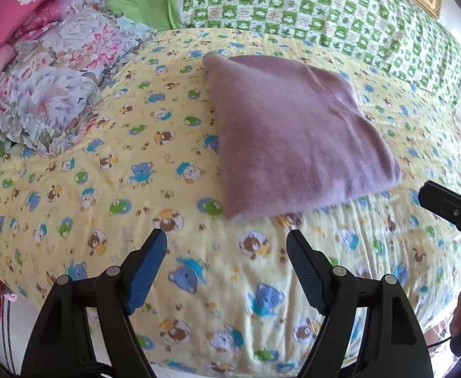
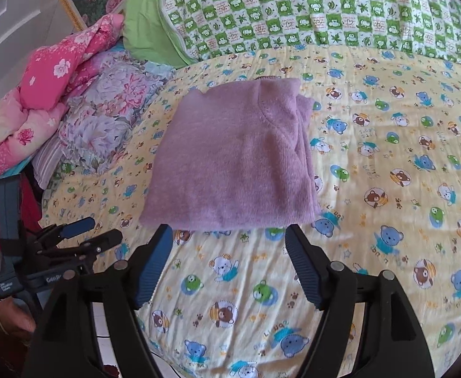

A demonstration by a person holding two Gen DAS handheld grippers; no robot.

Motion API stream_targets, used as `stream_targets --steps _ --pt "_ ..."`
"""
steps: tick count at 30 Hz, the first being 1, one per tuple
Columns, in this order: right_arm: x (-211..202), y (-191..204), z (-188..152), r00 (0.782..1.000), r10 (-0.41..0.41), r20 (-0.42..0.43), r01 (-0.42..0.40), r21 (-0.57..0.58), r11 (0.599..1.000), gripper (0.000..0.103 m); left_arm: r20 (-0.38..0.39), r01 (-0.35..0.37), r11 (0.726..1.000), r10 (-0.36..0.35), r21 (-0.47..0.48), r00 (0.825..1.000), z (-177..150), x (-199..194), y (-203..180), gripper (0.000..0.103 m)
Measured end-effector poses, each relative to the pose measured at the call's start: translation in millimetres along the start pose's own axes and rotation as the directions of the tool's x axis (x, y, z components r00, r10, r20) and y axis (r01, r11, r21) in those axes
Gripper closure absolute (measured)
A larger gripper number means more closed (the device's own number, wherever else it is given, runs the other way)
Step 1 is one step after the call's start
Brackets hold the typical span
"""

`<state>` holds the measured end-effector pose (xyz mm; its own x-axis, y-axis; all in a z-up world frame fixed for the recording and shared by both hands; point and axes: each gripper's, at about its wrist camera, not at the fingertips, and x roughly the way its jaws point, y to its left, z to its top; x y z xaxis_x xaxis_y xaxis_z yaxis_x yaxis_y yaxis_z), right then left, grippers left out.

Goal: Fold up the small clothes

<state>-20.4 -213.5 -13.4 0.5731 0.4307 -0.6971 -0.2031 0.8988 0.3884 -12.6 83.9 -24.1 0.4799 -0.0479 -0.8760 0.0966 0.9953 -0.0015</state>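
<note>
Blue-padded fingers of the left gripper (image 1: pixel 227 236) are seen closest, held wide apart with nothing between them. Only the yellow bear sheet (image 1: pixel 72 189) is seen under them. The right gripper (image 2: pixel 228 231) is held the same way — its jaws are apart and empty, with their tips just short of the near edge of the purple sweater (image 2: pixel 230 157).

The sweater is laid flat in the middle of the bed as a neat square, with the collar tucked at the far side and a sleeve folded in along the right edge. It looks as if the folding is done, and that is likely why both grippers are kept off it, so the tidy shape is not pulled loose.

Flowery quilts (image 2: pixel 72 100) are piled at the left of the bed, and a green checked blanket (image 2: pixel 325 9) is spread at the far end — well apart from the sweater, so room is left for folding.
</note>
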Motion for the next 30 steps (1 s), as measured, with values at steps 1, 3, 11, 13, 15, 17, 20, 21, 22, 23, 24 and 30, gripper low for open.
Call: stream_targets --steps 1,3,11,13,15,17,20,21,22,23,24,30 --pt "-1.1 1.4 -1.7 1.0 -0.001 0.001 0.001 0.0 1.0 0.028 0.002 -0.001 1.0 0.001 0.006 1.0 -1.3 -1.5 -1.6 0.024" --pt "-3.0 3.6 -4.7 1.0 0.0 0.002 0.0 0.003 1.0 0.027 0.014 -0.011 1.0 0.011 0.022 1.0 -3.6 -6.6 -5.6 0.024" --pt "-19.0 14.1 -13.3 0.999 0.002 0.035 -0.001 -0.026 1.0 0.023 0.075 -0.035 0.999 0.033 0.025 0.997 -2.0 -26.4 -7.6 0.022" --pt "-22.7 16.4 -15.0 0.999 0.002 0.04 0.0 -0.031 1.0 0.023 0.078 -0.033 0.999 0.03 0.027 0.996 -1.6 -29.8 -8.6 0.022" --pt "-26.9 18.9 -16.3 0.999 0.005 0.048 -0.003 -0.036 0.999 0.022 0.076 -0.03 0.999 0.028 0.031 0.997 -2.3 -32.9 -10.0 0.022" --pt "-29.5 21.0 -16.7 0.999 0.005 0.051 -0.003 -0.048 0.999 0.022 0.078 -0.033 0.999 0.03 0.039 0.997 -3.2 -35.7 -11.0 0.022" --pt "-34.8 26.5 -17.8 0.998 0.009 0.057 -0.005 -0.08 0.997 0.021 0.096 -0.041 0.998 0.036 0.056 0.995 -5.3 -43.1 -12.6 0.022" --pt "-36.5 29.4 -18.5 0.998 0.008 0.058 -0.003 -0.092 0.996 0.02 0.105 -0.046 0.997 0.039 0.064 0.994 -6.2 -46.6 -13.6 0.022" --pt "-38.4 32.2 -19.1 0.998 0.007 0.061 -0.001 -0.107 0.994 0.019 0.115 -0.053 0.996 0.044 0.072 0.992 -7.3 -50.1 -14.6 0.022" --pt "-40.6 35.8 -19.8 0.998 0.007 0.065 0.001 -0.126 0.992 0.018 0.124 -0.058 0.995 0.048 0.08 0.991 -7.8 -52.9 -15.3 0.021" --pt "-42.1 37.9 -20.9 0.998 0.008 0.069 0.002 -0.139 0.99 0.016 0.137 -0.065 0.994 0.053 0.09 0.989 -8.8 -56.6 -16.5 0.021" --pt "-38.0 49.6 -24.5 0.997 0.0 0.082 0.018 -0.219 0.976 0.005 0.17 -0.074 0.99 0.052 0.123 0.984 -9.9 -61.8 -20.3 0.017"
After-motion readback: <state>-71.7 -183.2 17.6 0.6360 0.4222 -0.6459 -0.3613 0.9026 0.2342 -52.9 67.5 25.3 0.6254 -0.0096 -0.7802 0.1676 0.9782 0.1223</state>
